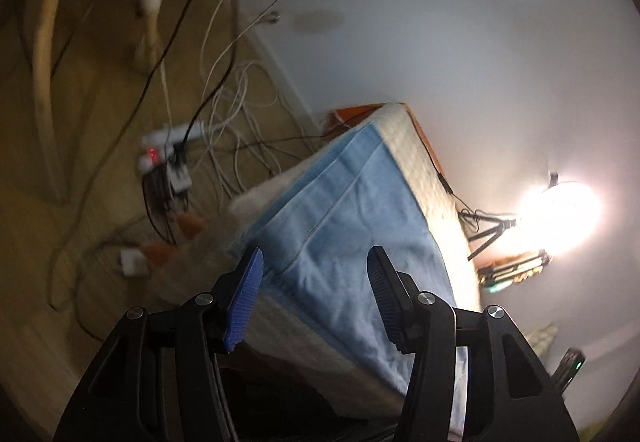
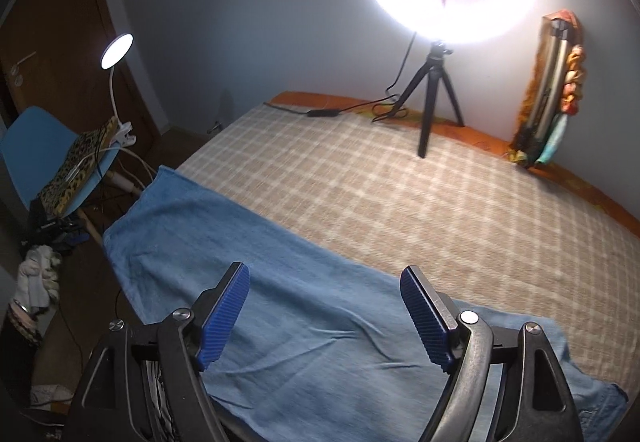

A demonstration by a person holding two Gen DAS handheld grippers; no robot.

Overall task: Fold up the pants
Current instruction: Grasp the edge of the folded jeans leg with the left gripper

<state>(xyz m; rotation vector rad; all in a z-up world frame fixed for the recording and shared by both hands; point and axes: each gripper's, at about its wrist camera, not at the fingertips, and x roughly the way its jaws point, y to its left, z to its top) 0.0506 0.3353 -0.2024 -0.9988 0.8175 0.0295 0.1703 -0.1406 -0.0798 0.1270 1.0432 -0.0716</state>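
Light blue denim pants [image 2: 304,302] lie flat along the near edge of the bed, reaching from the left bed corner to the right under my right gripper. My right gripper [image 2: 326,318] is open and empty, hovering just above the pants. In the tilted left wrist view the pants [image 1: 348,238] lie on the bed's edge, and my left gripper [image 1: 316,298] is open and empty above their near part.
The bed has a beige checked cover [image 2: 420,194]. A ring light on a tripod [image 2: 440,98] stands at the back. A blue chair [image 2: 44,158] with a clip lamp stands left of the bed. Cables and a power strip [image 1: 168,162] lie on the floor.
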